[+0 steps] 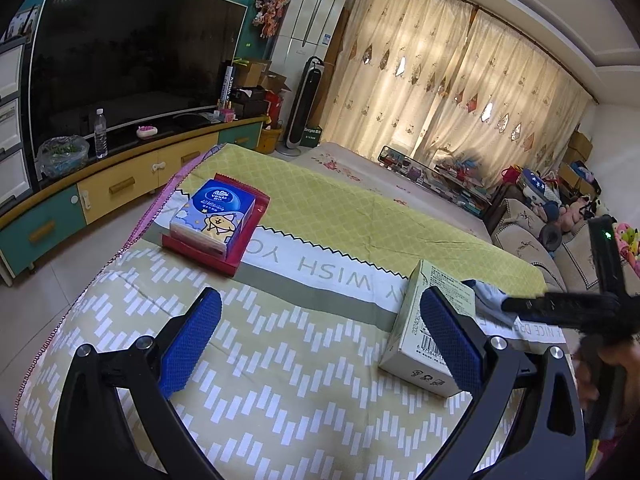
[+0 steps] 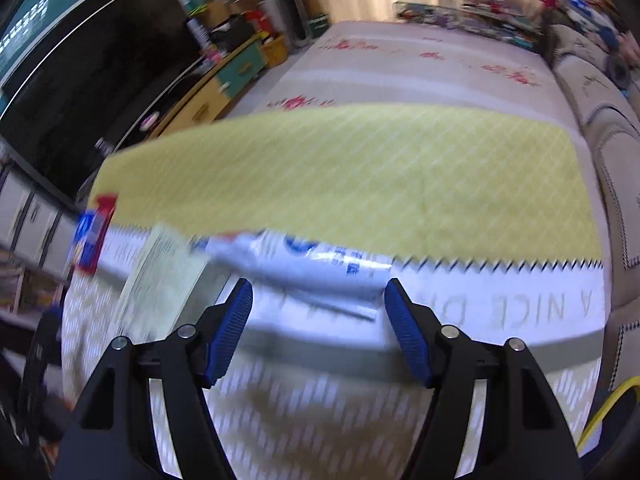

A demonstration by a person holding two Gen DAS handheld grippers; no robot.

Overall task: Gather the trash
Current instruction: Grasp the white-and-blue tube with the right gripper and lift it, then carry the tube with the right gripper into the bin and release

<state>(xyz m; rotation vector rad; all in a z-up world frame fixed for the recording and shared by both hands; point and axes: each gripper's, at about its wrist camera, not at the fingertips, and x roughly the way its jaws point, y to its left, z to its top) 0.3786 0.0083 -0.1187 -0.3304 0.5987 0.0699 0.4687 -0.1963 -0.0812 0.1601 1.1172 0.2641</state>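
Blue-padded jaws of the right gripper [image 2: 318, 332] fill the foreground, spread wide with nothing between them, hanging just short of a crumpled white and blue wrapper [image 2: 304, 266] that lies across the white lettered band of the patterned cloth [image 2: 360, 184]. That wrapper looks like the trash in hand. The picture is smeared with motion, so how close the pads are is hard to say. To take it well, I'd judge the jaws should drop straight over the wrapper's middle, straddle it across its narrow side and close low against the cloth so the thin film doesn't slip out.

Over to the left gripper [image 1: 320, 344]: also released, pads wide apart, poised over the cloth and holding nothing. A pale green carton [image 1: 432, 320] stands just behind its right pad, and in the right wrist view the same carton sits immediately left of the wrapper, touching or nearly so, the one thing that could get nudged. A blue tissue pack [image 1: 216, 218] on a red packet [image 1: 240, 256] lies well apart, toward the television [image 1: 132, 56]
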